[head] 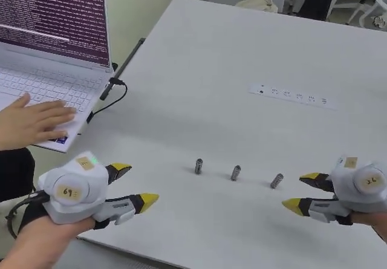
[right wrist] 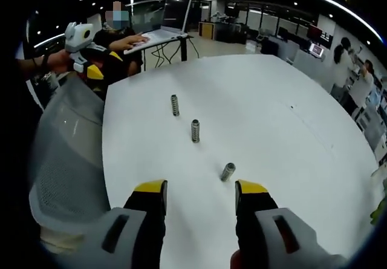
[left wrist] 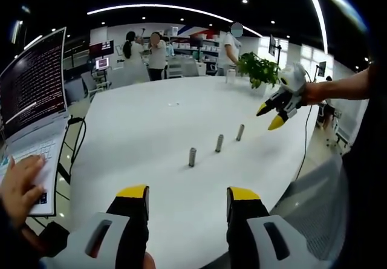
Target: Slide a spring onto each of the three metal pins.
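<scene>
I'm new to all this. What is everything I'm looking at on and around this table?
Table: one, white, under everything.
Springs: three, grey metal, in a row on the table between the grippers; the one nearest the right gripper leans.
Laptop: one, white, open, beside the table's left edge.
Cable: one, black, by the laptop's side.
Power strip: one, white, flat on the table's far side.
Plant: one, green, beyond the table.
Hand: one, another person's, on the laptop keyboard.
Left gripper: white, yellow-tipped jaws, open.
Right gripper: same colours, open.
</scene>
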`<move>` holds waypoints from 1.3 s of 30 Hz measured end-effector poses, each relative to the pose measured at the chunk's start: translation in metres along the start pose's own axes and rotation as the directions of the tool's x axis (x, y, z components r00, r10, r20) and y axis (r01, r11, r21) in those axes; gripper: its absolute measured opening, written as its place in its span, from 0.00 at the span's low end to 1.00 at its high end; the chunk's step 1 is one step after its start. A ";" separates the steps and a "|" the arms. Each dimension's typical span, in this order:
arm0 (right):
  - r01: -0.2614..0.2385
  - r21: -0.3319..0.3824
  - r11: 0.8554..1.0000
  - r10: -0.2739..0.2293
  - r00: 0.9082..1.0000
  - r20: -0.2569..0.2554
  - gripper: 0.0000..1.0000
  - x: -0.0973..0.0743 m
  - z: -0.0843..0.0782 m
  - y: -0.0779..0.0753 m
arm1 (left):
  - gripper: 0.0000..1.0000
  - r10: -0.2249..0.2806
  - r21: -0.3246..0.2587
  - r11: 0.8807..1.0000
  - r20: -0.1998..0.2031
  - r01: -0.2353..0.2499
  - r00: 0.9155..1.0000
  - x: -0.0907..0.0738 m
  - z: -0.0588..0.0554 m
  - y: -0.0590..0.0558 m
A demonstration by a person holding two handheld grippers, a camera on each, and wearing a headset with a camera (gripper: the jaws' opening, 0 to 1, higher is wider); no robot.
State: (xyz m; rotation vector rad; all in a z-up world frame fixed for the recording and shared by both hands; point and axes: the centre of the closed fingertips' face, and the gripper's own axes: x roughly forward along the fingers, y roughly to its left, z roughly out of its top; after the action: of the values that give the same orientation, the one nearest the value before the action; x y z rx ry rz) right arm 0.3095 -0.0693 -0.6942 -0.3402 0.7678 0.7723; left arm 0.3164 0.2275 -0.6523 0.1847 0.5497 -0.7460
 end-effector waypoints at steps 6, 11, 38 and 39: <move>0.027 0.066 0.997 -0.032 0.997 0.075 0.50 -0.013 0.004 0.006 | 0.49 -0.002 0.007 1.000 0.013 0.002 1.000 -0.001 0.008 0.001; 0.051 0.108 0.993 -0.063 0.992 0.107 0.55 -0.025 0.001 0.008 | 0.51 -0.007 0.015 1.000 0.016 0.007 1.000 -0.003 0.012 0.000; 0.084 0.237 0.968 -0.120 0.983 0.140 0.67 -0.043 -0.020 0.032 | 0.55 -0.042 0.008 0.999 0.028 0.042 0.999 0.002 0.016 -0.014; 0.086 0.239 0.967 -0.122 0.982 0.141 0.67 -0.043 -0.020 0.032 | 0.55 -0.042 0.009 0.999 0.028 0.042 0.999 0.003 0.016 -0.014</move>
State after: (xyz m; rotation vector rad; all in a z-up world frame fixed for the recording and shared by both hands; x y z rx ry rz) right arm 0.2564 -0.0798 -0.6765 -0.1070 0.6796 0.5952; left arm 0.3145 0.2101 -0.6398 0.1703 0.5252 -0.7905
